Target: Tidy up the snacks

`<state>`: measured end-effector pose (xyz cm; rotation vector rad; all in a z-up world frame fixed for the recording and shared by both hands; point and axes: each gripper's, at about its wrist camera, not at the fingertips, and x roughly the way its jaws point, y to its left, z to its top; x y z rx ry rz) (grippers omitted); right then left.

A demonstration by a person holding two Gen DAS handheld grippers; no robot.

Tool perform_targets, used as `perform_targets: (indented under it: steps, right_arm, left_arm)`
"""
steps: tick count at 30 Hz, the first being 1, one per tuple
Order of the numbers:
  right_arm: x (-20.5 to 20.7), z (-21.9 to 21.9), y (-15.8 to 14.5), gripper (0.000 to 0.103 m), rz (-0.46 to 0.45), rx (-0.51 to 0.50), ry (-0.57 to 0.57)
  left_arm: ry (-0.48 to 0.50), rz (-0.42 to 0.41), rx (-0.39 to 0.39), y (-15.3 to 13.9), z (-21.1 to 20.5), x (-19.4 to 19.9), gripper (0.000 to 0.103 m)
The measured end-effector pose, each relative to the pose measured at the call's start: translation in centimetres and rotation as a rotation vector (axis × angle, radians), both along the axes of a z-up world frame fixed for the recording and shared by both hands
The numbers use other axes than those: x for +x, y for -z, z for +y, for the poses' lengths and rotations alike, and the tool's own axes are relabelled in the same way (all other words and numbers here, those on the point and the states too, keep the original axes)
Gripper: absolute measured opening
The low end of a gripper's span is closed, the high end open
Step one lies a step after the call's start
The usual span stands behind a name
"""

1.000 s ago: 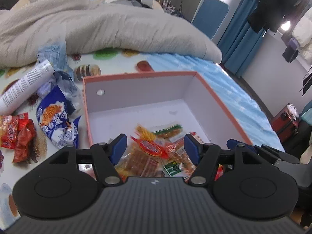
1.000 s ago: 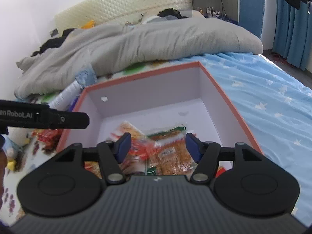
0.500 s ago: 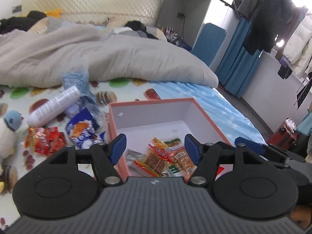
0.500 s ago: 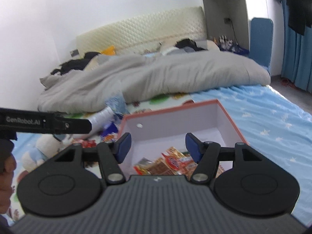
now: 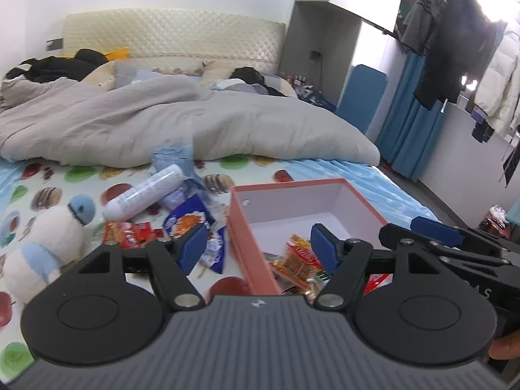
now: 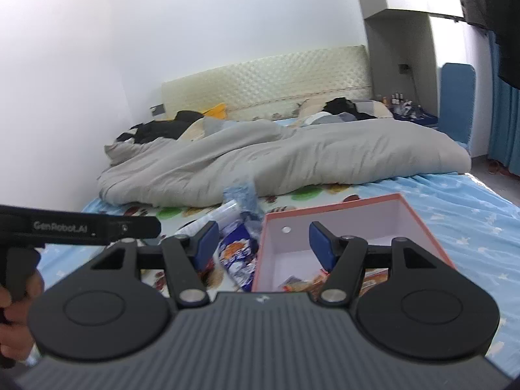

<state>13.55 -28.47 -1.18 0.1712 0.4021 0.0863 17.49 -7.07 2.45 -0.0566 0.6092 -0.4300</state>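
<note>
Snack packets [image 5: 297, 261] lay in the pink box [image 5: 250, 243] on the bed, partly hidden behind both grippers. Left gripper [image 5: 256, 247] was opening, empty; right gripper [image 6: 260, 243] gaped, empty. "GenRobot.AI" was legible on the left tool. Beyond, more packets [image 5: 187, 222] had unreadable print beside a white tube [image 5: 143, 193].

Right hand-held gripper [image 6: 260, 243] hangs empty, jaws apart, above the snack box [image 6: 422, 224].
</note>
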Motion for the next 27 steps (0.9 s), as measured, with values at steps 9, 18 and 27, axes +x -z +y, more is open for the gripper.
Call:
perform_targets:
  steps: [9, 18, 27]
  right_arm:
    - [-2.0, 3.7, 1.4, 0.064, 0.013, 0.002, -0.043]
    - [-4.1, 7.1, 4.0, 0.064, 0.055, -0.013, -0.082]
    - [-6.1, 9.7, 6.9, 0.064, 0.07, 0.007, -0.118]
  left_arm:
    - [-0.064, -0.01, 0.01, 1.4, 4.5, -3.6, 0.075]
    - [-0.117, 0.011, 0.01, 4.1, 7.7, -6.9, 0.075]
    - [-0.161, 0.061, 0.018, 8.2, 9.9, -9.6, 0.075]
